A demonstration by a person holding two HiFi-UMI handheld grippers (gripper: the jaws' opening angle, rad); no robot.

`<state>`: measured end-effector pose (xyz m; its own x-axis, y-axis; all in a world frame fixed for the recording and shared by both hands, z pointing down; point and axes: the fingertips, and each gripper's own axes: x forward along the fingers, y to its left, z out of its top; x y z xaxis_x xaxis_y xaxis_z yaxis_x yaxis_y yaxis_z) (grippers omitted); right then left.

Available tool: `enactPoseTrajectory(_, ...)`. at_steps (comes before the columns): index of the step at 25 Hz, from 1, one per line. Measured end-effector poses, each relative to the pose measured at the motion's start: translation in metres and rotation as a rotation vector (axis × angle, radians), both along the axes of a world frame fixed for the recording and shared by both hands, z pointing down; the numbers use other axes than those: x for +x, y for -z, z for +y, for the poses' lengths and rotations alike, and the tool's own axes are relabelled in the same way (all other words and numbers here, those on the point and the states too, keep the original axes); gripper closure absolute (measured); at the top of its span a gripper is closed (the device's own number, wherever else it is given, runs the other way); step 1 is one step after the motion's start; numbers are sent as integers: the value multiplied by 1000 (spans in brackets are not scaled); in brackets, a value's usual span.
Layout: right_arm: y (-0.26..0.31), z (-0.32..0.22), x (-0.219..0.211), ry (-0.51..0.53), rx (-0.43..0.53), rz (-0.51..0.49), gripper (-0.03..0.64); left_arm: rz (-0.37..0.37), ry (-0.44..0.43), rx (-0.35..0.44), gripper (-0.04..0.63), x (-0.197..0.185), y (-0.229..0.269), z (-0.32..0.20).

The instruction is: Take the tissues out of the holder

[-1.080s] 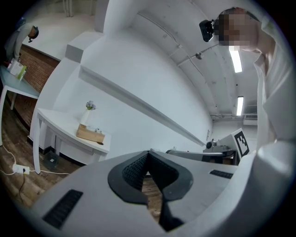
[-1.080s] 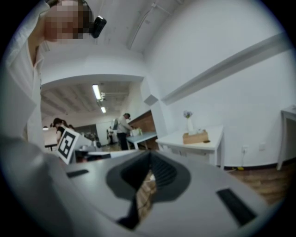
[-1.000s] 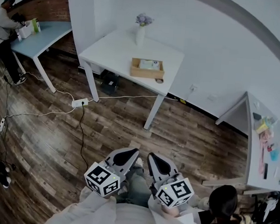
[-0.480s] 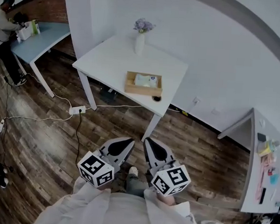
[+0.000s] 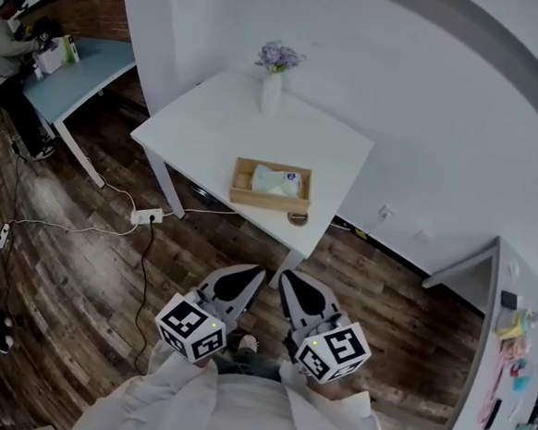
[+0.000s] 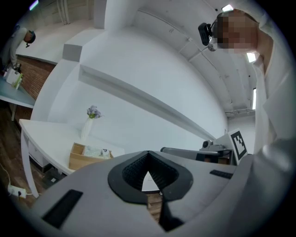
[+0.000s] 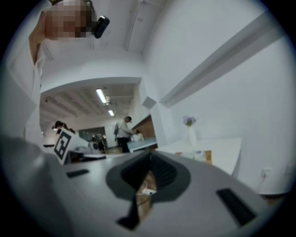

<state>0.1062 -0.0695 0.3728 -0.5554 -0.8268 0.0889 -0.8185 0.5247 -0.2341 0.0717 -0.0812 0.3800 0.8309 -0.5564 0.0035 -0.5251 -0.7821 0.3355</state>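
The left tool (image 5: pixel 254 273) and right tool (image 5: pixel 286 278), jaws together and empty, had drawn nearer the white surface (image 5: pixel 207 121); the shallow wooden holder (image 5: pixel 252 199) of pale tissues (image 5: pixel 277 179) lay ahead, unreached.

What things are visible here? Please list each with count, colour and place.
white table: one, white, centre.
holder: one, light wood, on that table.
tissues: one pack, pale, inside the holder.
vase: one, white, purple flowers, table's far side.
power strip: one, white, on the floor.
blue table: one, upper left.
person: one, at the blue table.
side table: one, white, right edge.
left claw: one, grey, bottom centre, shut, empty.
right claw: one, grey, bottom centre, shut, empty.
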Motion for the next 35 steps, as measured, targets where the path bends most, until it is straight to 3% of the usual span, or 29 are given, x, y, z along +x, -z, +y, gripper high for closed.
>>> enactPoseTrajectory(9,-27,-36,3,21,-90,-5,606,-17,1,-97,578,6,-26,-32)
enactPoseTrajectory(16,-34,-84,-6,17,-113,20,606,-14,-14,-120,578,-4,-32,-83)
enactPoseTrajectory(26,-44,-154,3,-91,-142,57,606,-40,-91,-92,578,-8,-28,-157)
enactPoseTrajectory(35,-56,-187,3,-143,-185,66,606,-45,-156,-148,578,-10,-46,-189)
